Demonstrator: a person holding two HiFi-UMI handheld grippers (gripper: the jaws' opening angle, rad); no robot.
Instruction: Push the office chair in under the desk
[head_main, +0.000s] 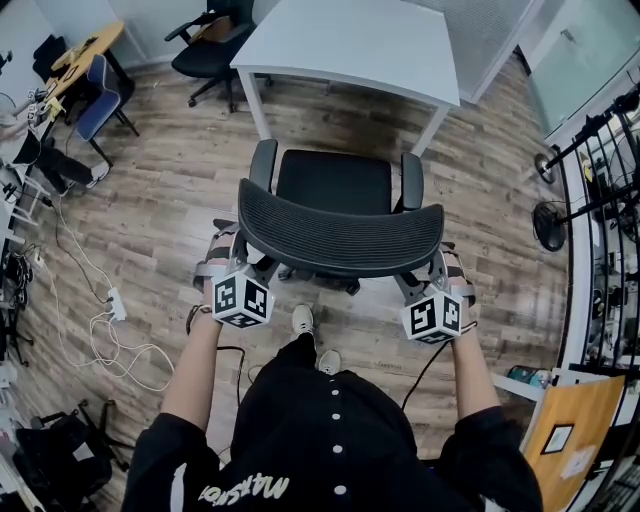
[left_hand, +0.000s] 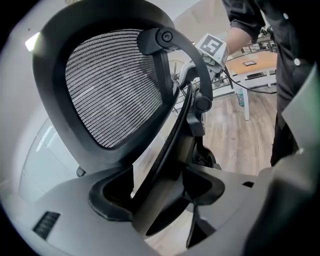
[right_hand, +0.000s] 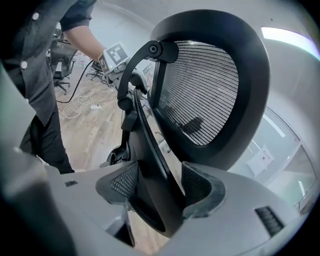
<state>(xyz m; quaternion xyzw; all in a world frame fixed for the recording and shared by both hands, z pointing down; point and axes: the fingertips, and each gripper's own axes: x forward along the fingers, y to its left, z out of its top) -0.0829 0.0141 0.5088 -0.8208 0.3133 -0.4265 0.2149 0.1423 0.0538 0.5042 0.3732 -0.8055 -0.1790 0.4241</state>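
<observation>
Close to me, my left tool (left_hand: 159, 192) and right tool (right_hand: 154, 195) each pinch a side edge of the backrest (head_main: 340, 238) of the office chair (head_main: 405, 185) (grip looks settled). Farther out, its seat (head_main: 333, 178) stands short of the white surface (head_main: 360, 40), bare floor (head_main: 340, 118) between, so I judge the whole push remains.

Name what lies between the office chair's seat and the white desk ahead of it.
Only bare wooden floor. The head view shows nothing standing between the office chair and the desk.
</observation>
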